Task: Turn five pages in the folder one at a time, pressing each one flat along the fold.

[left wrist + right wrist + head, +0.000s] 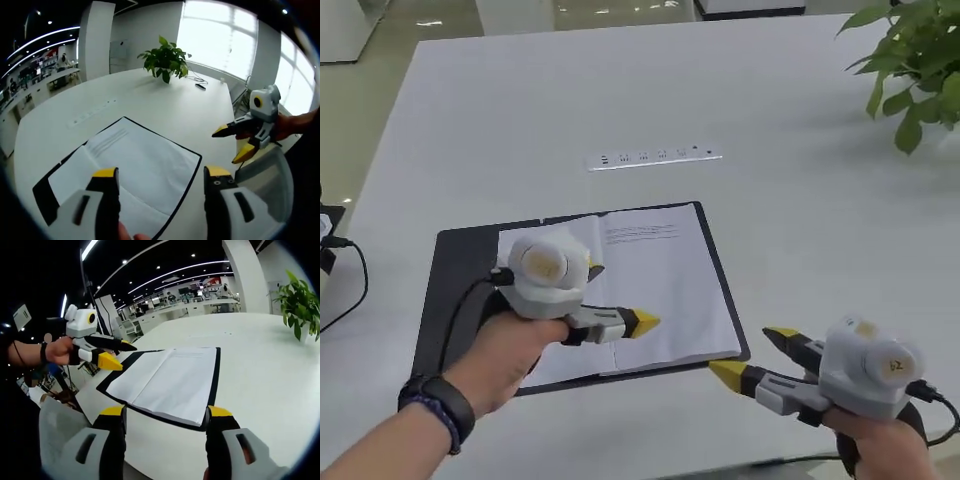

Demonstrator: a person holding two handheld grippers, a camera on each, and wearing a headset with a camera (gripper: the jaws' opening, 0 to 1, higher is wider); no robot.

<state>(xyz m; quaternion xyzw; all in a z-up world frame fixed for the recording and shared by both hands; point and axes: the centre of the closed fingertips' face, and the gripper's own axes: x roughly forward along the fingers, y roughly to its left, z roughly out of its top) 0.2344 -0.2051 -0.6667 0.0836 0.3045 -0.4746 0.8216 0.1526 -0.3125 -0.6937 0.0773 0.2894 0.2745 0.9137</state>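
Writing: a few lines of small print run across the top of the right-hand page [665, 285], ahead of the left gripper [620, 296]; they are too small to read. The yellow mark on the round cap of the right gripper [748, 350] is also unreadable.
Folder: the black folder [455, 260] lies open and flat on the white table [800, 220], under and ahead of the left gripper.
Folder contents: white sheets; the left-hand page [582, 232] is partly hidden behind the left gripper's body, while the right-hand page lies flat and in plain sight.
Left gripper: held in the left hand [500, 360] above the folder's near left part, yellow tips aimed toward the right-hand page; jaws spread, nothing between them.
Right gripper: held in the right hand [875, 440] just off the folder's near right corner, over bare table, tips aimed at that corner; jaws spread, gripping nothing.
Between the grippers: the near edge of the right-hand page.
Wristband [435, 400]: dark, on the left wrist behind the left gripper.
Power strip [655, 157]: set into the table well beyond the folder.
Plant [910, 60]: green leaves far ahead of the right gripper.
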